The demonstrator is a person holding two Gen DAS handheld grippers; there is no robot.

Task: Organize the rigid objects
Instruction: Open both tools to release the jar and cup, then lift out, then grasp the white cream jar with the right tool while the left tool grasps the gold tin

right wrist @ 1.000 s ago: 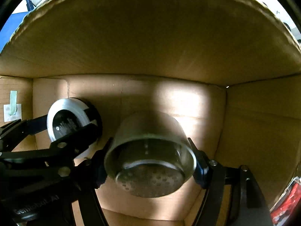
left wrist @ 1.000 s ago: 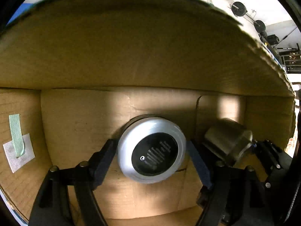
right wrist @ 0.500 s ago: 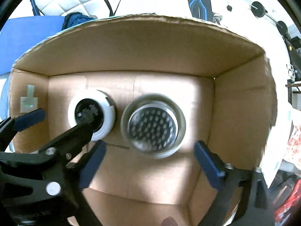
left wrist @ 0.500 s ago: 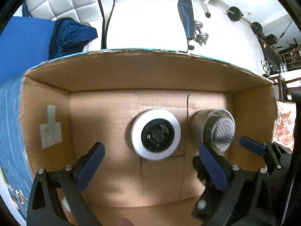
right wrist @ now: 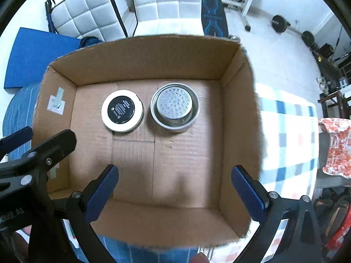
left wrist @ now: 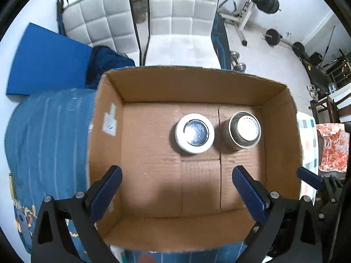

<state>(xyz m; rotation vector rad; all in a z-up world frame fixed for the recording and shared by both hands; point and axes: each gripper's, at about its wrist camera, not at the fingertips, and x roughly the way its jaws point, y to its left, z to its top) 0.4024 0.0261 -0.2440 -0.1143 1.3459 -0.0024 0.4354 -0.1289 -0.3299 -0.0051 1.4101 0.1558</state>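
A white round jar with a black label [left wrist: 194,133] and a steel perforated cup [left wrist: 244,134] stand side by side on the floor of an open cardboard box [left wrist: 151,153]. The jar [right wrist: 122,113], the cup [right wrist: 174,107] and the box [right wrist: 186,160] also show in the right wrist view. My left gripper [left wrist: 176,188] is open and empty, held above the box. My right gripper [right wrist: 174,187] is open and empty, also above the box. The left gripper's arm shows at the left edge of the right wrist view.
The box sits on a blue patterned cloth [left wrist: 43,135]. A checked cloth [right wrist: 289,144] lies to the right. White padded chairs [left wrist: 175,22], a blue mat [left wrist: 43,63] and gym weights [left wrist: 269,0] stand behind on the floor.
Both grippers opened, released the jar and the steel cup on the box floor, then lifted up and back out of the box.
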